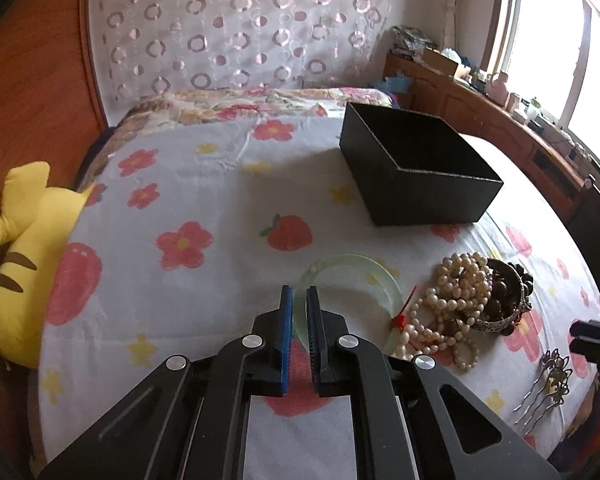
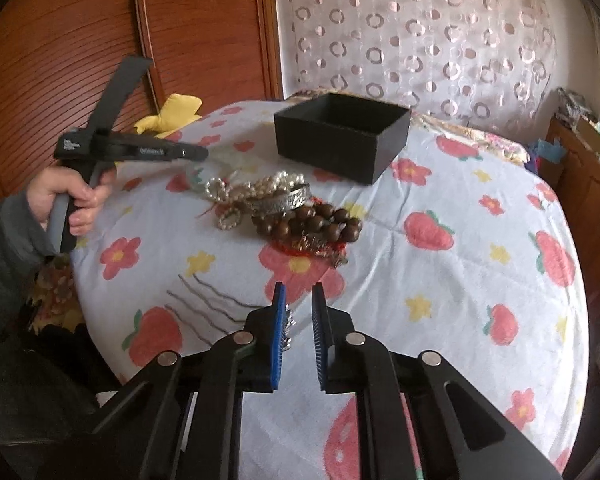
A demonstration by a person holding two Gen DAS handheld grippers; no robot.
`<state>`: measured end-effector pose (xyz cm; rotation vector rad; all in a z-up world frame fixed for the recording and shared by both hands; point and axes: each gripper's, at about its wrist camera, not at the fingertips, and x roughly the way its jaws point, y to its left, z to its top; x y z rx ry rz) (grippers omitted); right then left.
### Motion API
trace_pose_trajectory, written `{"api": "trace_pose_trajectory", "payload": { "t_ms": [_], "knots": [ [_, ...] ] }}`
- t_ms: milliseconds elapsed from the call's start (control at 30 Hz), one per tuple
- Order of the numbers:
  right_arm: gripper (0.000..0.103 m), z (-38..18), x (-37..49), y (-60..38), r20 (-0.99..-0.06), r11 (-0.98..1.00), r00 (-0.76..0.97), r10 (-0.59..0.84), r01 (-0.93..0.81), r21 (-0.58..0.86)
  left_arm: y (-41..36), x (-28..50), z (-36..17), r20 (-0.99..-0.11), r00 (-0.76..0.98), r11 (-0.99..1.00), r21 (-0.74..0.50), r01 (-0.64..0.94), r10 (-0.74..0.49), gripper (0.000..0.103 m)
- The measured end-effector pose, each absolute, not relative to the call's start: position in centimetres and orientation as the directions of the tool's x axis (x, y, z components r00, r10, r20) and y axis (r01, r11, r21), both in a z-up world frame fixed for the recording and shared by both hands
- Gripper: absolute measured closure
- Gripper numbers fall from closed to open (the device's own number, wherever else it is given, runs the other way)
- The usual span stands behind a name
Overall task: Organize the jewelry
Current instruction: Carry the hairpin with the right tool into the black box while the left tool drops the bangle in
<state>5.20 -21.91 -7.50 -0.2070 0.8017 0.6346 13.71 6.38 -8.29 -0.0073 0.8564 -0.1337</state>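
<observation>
The left gripper (image 1: 299,312) has its jaws closed on the rim of the pale green bangle (image 1: 354,280), which lies on the bedspread (image 1: 204,184) just ahead of them. This looks like the pick-up step for the first piece. The black box (image 1: 416,168) sits well ahead and to the right of the jaws, so the next move calls for lifting and carrying the bangle there. The right gripper (image 2: 299,308) hangs with jaws parted, the hair comb (image 2: 212,304) beside its left finger, apparently ungripped; pearls (image 2: 256,188) and wooden beads (image 2: 312,220) lie ahead.
</observation>
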Motion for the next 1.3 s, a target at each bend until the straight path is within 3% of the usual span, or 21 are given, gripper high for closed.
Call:
{"api": "trace_pose_trajectory", "payload": {
  "t_ms": [100, 333, 500, 567, 600, 633, 733, 1300],
  "knots": [
    [0.087, -7.6, 4.7, -21.8, -0.728, 0.793, 0.503, 0.465, -0.602, 0.091, 6.3, 13.3, -8.0, -0.746, 0.656, 0.992, -0.05, 0.12, -0.117, 0.097],
    [0.066, -8.9, 5.2, -21.6, -0.771, 0.816, 0.465, 0.436, -0.565, 0.121, 6.1, 13.3, -8.5, -0.753, 0.648, 0.991, -0.043, 0.123, -0.113, 0.097],
    [0.062, -8.9, 4.8, -21.5, -0.773, 0.819, 0.466, 0.43, -0.561, 0.117, 6.3, 13.2, -8.1, -0.738, 0.665, 0.992, -0.045, 0.116, -0.111, 0.097],
    [0.067, -9.2, 4.7, -21.6, -0.771, 0.811, 0.464, 0.437, -0.573, 0.115, 6.4, 12.9, -7.8, -0.726, 0.679, 0.993, -0.049, 0.107, -0.109, 0.097],
    [0.077, -9.2, 4.6, -21.6, -0.77, 0.806, 0.454, 0.449, -0.578, 0.129, 6.5, 12.8, -7.6, -0.718, 0.688, 0.993, -0.049, 0.103, -0.107, 0.097],
    [0.08, -9.1, 4.5, -21.7, -0.77, 0.805, 0.451, 0.451, -0.578, 0.133, 6.6, 12.6, -7.3, -0.711, 0.696, 0.994, -0.049, 0.097, -0.103, 0.097],
    [0.084, -9.2, 4.4, -21.8, -0.759, 0.809, 0.477, 0.443, -0.578, 0.109, 6.7, 12.1, -6.7, -0.693, 0.715, 0.995, -0.045, 0.089, -0.095, 0.097],
    [0.092, -4.8, 5.3, -22.3, -0.673, 0.823, 0.603, 0.428, -0.568, 0.014, 5.6, 12.3, -1.5, -0.585, 0.803, 0.993, -0.061, 0.097, -0.114, 0.097]
  ]
}}
